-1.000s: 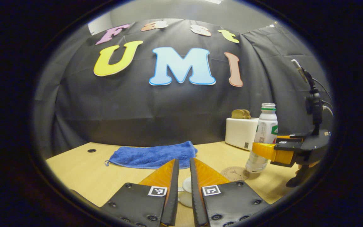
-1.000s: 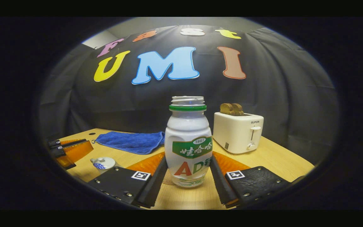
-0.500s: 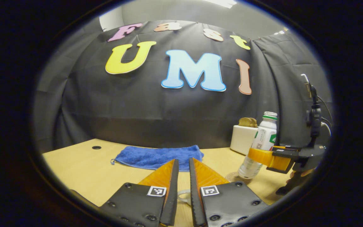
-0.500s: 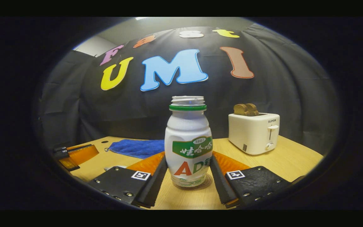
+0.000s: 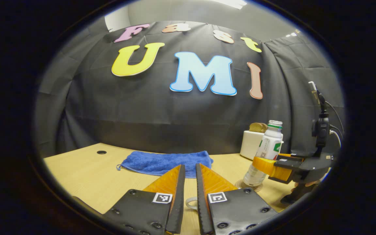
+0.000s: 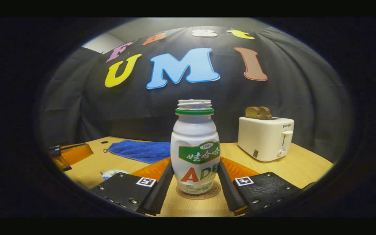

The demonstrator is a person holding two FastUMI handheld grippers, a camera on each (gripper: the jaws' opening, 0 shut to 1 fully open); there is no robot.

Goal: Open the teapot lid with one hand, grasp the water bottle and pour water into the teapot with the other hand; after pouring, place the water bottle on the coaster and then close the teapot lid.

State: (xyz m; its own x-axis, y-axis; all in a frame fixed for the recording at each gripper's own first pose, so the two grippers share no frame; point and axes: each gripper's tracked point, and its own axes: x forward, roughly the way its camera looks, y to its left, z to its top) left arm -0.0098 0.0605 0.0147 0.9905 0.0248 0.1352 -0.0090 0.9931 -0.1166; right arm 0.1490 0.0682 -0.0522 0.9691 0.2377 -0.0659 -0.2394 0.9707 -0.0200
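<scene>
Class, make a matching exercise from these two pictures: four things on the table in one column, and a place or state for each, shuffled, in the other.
Things:
1. water bottle
2. towel
3. toaster
4. coaster

Places or states:
A. holds bread slices on top
B. lies crumpled near the back wall
C. lies flat under the bottle
D. upright and uncapped, between the right gripper jaws

Pairs: 1-D, 2-B, 3-A, 4-C
</scene>
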